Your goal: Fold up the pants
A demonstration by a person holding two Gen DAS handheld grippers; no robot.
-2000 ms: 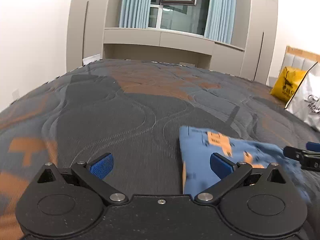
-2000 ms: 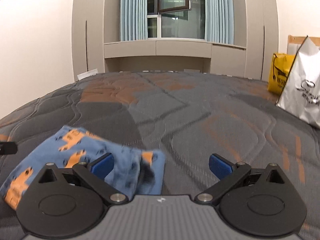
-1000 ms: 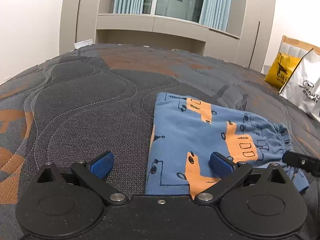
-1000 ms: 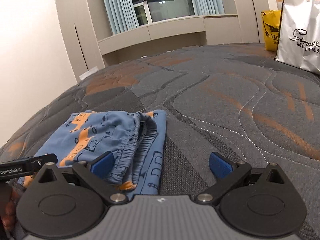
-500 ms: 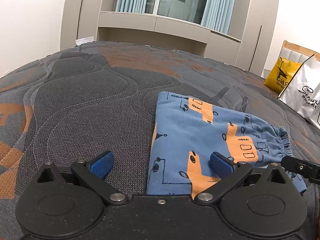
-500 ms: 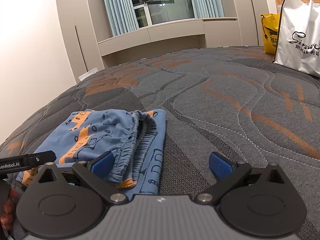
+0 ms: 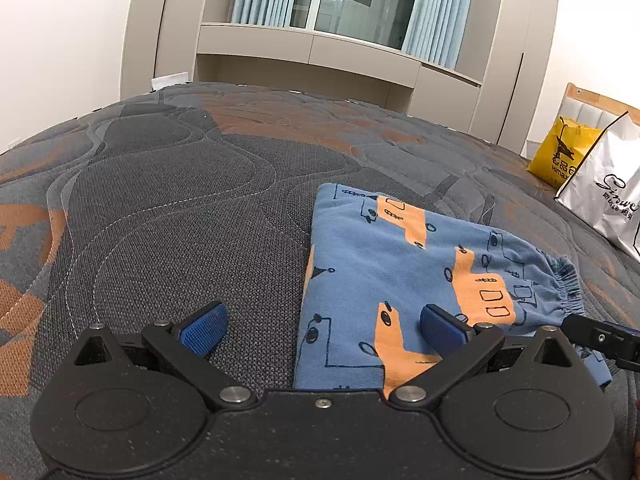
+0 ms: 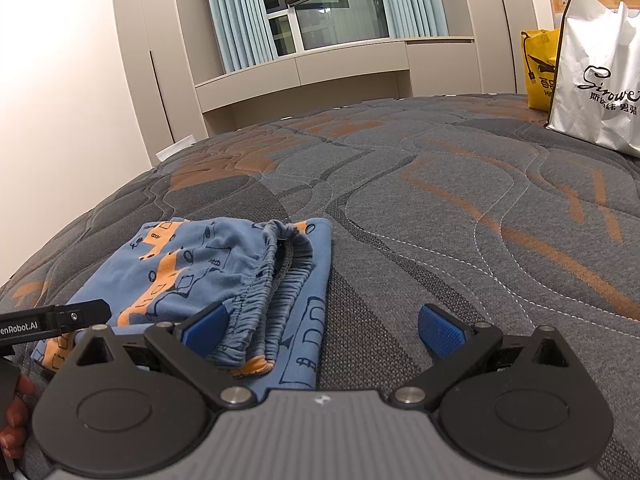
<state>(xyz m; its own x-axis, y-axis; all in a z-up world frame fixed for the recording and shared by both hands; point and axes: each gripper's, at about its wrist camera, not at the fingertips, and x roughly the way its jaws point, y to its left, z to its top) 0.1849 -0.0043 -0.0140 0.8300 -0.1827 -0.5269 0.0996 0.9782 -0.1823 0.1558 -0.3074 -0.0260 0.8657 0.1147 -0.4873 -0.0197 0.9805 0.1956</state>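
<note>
Quilted grey-orange mattress (image 7: 168, 184), white bag (image 8: 596, 76), yellow bag (image 8: 538, 68), curtained window (image 7: 352, 4), possibly ajar

Your left gripper (image 7: 322, 332) is all speckled black plastic: two round disc housings, angled link arms with silver pivot screws, and ribbed blue pads (image 7: 203, 329) on the tips. Your right gripper (image 8: 322, 330) is the same build, except the middle plate is ribbed grey with a tiny white logo. In the right view, the left one's side carries white "enRobot.AI" lettering.
</note>
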